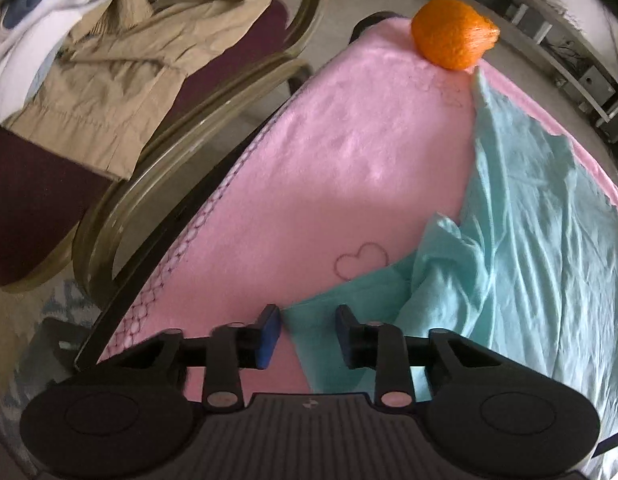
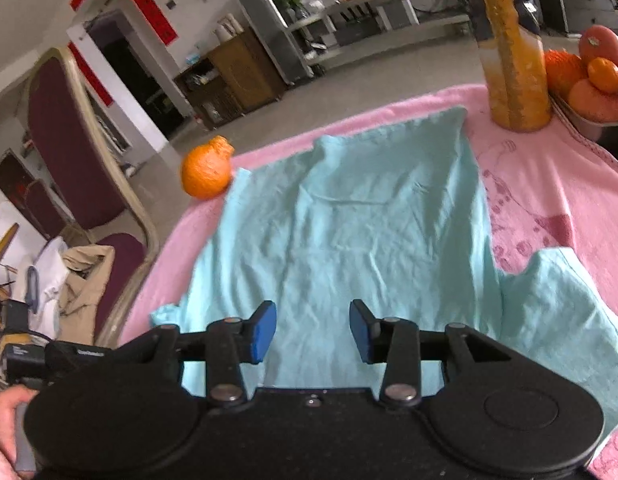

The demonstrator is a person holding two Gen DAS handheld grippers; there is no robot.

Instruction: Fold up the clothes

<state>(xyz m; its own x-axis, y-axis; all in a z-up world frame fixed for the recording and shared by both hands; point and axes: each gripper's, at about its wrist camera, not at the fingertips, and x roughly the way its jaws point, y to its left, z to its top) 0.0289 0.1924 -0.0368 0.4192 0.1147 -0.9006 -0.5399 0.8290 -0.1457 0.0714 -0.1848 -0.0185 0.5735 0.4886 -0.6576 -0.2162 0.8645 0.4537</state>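
Observation:
A light teal garment lies spread and wrinkled on a pink towel that covers the table. In the left wrist view the garment fills the right side, with a bunched sleeve near the middle. My left gripper is open, its blue pads straddling the garment's near left corner, low over the pink towel. My right gripper is open and empty, just above the garment's near middle.
An orange sits at the towel's far edge, also in the right wrist view. A tall orange-filled jar and a tray of fruit stand far right. A chair with beige and white clothes stands left.

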